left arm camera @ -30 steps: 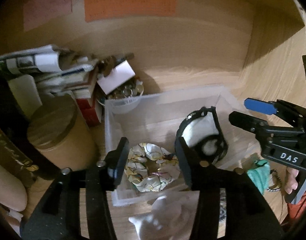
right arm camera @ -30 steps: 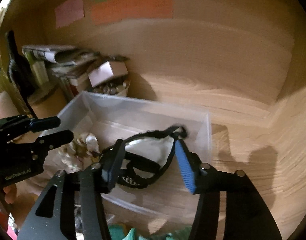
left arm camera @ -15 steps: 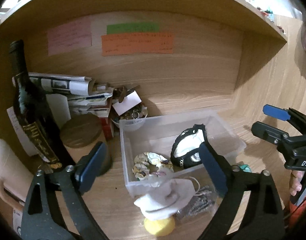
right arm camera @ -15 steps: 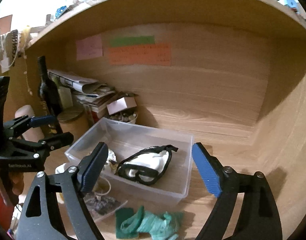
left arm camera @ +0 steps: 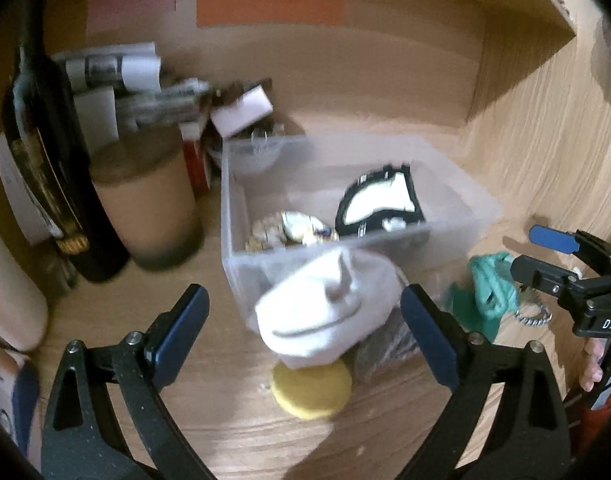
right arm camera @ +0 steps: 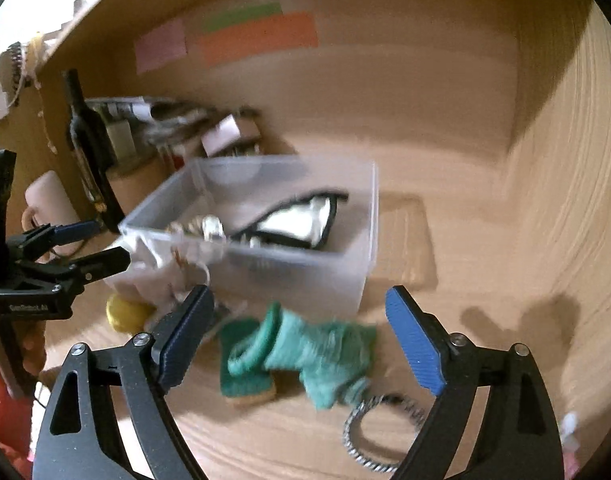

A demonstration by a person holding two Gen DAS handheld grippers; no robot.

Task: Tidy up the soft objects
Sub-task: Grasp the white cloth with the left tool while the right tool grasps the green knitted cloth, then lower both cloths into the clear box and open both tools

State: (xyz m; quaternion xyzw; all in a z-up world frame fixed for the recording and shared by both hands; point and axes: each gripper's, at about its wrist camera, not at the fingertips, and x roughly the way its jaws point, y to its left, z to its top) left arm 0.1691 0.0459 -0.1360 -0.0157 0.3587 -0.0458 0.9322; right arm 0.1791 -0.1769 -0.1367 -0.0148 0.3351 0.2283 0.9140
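- Soft objects are split between a clear plastic bin (left arm camera: 457, 216) and the wooden shelf surface (left arm camera: 209, 360) in front of it.
- Inside the bin: a black-edged white mask (left arm camera: 379, 200) toward the right side, and a patterned scrunchie (left arm camera: 289, 228) toward the left.
- Outside the bin: a white fabric piece (left arm camera: 325, 308) lies against the bin's front wall, resting on top of a yellow round sponge (left arm camera: 311, 390).
- A teal cloth (right arm camera: 305, 356) lies on the shelf just before the bin's right front corner; a silver braided ring (right arm camera: 381, 436) lies beside it, nearer the camera.
- Left gripper (left arm camera: 303, 334): fingers spread wide, holding nothing; the white fabric piece appears between the blue pads without contact.
- Right gripper (right arm camera: 297, 336): fingers spread wide, holding nothing; the teal cloth appears between the pads without contact.
- Readable writing: "DAS" on the right gripper body in the left wrist view. The left gripper carries a label in the right wrist view, too blurred to read.
- Wall notes (left arm camera: 269, 6) in pink, green and orange: text not legible.
- A dark bottle (left arm camera: 45, 160) and a tan canister (left arm camera: 145, 204) stand left of the bin.
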